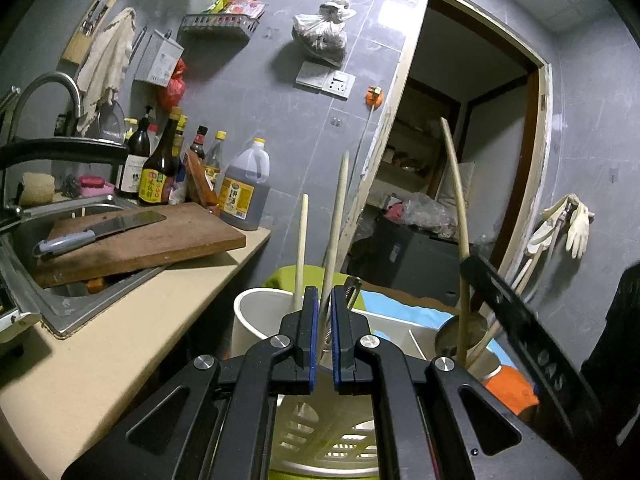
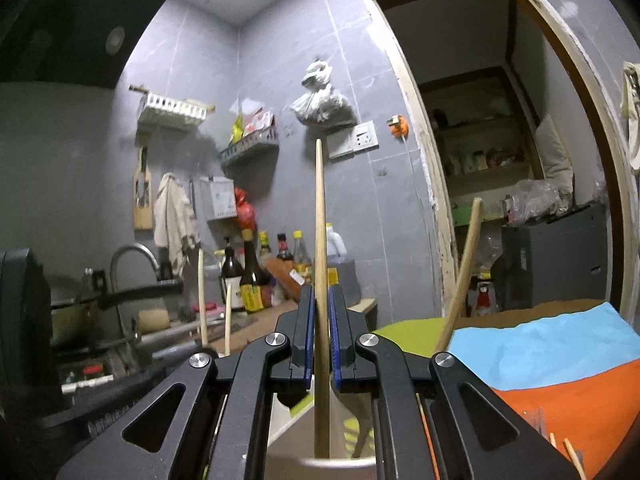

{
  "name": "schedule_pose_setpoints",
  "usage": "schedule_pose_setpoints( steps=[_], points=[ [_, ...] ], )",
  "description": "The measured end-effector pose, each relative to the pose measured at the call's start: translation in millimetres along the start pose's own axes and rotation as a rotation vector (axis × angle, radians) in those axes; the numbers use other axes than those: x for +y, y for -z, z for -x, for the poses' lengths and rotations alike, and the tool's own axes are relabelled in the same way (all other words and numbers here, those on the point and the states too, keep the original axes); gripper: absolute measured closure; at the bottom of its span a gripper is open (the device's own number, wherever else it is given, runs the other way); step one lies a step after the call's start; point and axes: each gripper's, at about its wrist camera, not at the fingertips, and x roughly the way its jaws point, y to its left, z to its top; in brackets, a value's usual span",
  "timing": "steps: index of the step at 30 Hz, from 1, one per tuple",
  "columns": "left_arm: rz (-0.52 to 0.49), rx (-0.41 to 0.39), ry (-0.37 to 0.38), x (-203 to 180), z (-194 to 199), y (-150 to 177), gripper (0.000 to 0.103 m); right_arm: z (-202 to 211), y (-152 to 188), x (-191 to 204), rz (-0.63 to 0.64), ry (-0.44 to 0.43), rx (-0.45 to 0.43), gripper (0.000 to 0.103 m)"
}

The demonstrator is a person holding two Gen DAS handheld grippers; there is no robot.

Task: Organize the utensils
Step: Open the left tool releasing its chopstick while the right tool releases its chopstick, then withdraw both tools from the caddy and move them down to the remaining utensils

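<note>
- Beside the sink, a white holder (image 1: 250, 320) holds two wooden sticks (image 1: 335, 224).
- Left hand-held gripper (image 1: 324, 308): nearly closed, apparently empty.
- Right hand-held gripper (image 2: 319, 320), at 3 o'clock: clamps one wooden handle (image 2: 320, 264).

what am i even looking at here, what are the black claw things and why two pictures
Each picture comes from a camera mounted on a hand-held gripper, looking along its two fingers; a person carries one in each hand. In the left view, the left gripper hovers over a white utensil holder with wooden sticks standing in it, jaws slightly apart around a thin metal tool, grip unclear. Beside it, a cleaver lies on a cutting board over the sink. In the right view, the right gripper is pinching a long wooden stick.
</note>
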Motion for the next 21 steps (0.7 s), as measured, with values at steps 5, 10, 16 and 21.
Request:
schedule_pose_setpoints(
  steps=[5,10,16,21],
  points=[
    [0.023,0.003,0.004,1.3,6.2,-7.1,0.099,12.2,-0.7,-13.4,-0.024,-0.001,0.036,0.098],
    [0.002,0.011,0.010,-8.2,11.0,-8.1,0.083,21.5,-3.3,-19.2,-0.029,-0.006,0.059,0.097],
    [-0.015,0.019,0.020,-20.6,18.0,-5.4,0.077,40.3,-9.7,-19.9,-0.011,-0.010,0.050,0.095],
    [-0.037,0.010,0.030,-35.6,31.4,-6.5,0.070,65.4,-19.9,-25.0,0.013,0.012,0.029,0.080]
  ],
)
